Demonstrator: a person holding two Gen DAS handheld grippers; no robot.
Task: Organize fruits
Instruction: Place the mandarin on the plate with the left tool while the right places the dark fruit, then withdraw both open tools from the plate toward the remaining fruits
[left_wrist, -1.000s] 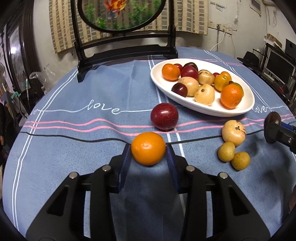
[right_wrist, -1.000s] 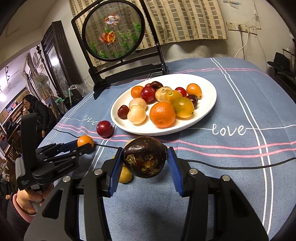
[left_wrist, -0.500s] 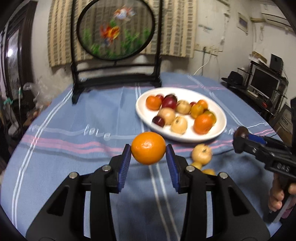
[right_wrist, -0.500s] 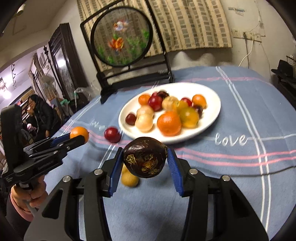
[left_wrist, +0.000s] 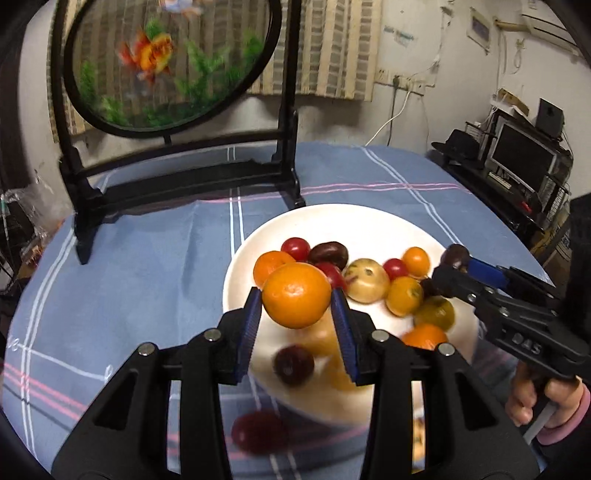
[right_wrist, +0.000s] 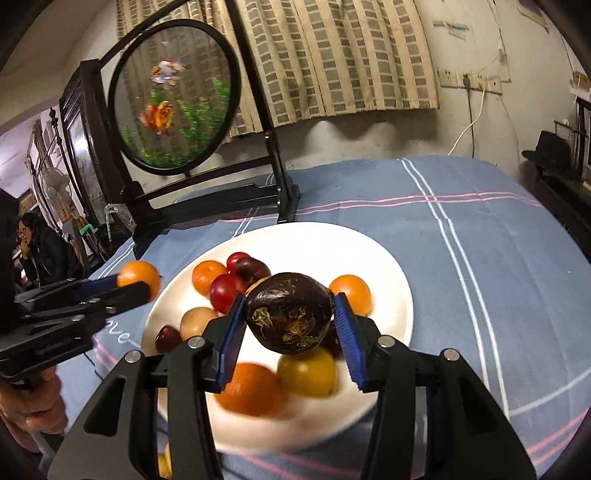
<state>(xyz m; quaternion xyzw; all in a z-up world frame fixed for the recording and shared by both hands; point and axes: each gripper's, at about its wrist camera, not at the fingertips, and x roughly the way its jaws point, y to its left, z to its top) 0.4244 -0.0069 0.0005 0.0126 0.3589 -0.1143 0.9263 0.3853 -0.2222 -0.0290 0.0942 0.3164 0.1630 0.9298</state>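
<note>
While both hand-held grippers hang over the blue striped tablecloth (right_wrist: 498, 258), each one carries a fruit above the white oval ceramic plate (right_wrist: 391, 295). At the far left of the right wrist view, a person in dark clothes (right_wrist: 40, 251) sits in the background room, and nearer stands the black wooden stand with a round embroidered goldfish screen (right_wrist: 173, 99). Next comes the left gripper (left_wrist: 295, 317), its blue-padded jaws clenched on a round orange tangerine (left_wrist: 296, 295) — held in the air over the plate's near left part, as its own camera shows. Beneath and beyond it the plate holds mixed fruit: a dark red plum (left_wrist: 293, 364), a small red fruit (left_wrist: 295, 248), a dark purple fruit (left_wrist: 328, 254), a pale yellow spotted fruit (left_wrist: 365, 280) and several small orange ones. A blurred red fruit (left_wrist: 258, 432) lies on the cloth just in front of the plate. Further right, the right gripper (right_wrist: 291, 325) grasps a dark brown passion fruit with yellowish mottling (right_wrist: 290, 317) between its blue pads, raised over the middle of the plate, above a yellow fruit (right_wrist: 307, 371) and a large blurred orange (right_wrist: 251, 389). At the right edge of the left wrist view, a hand with a pink cuff (left_wrist: 543, 402) grips that tool's handle.
</note>
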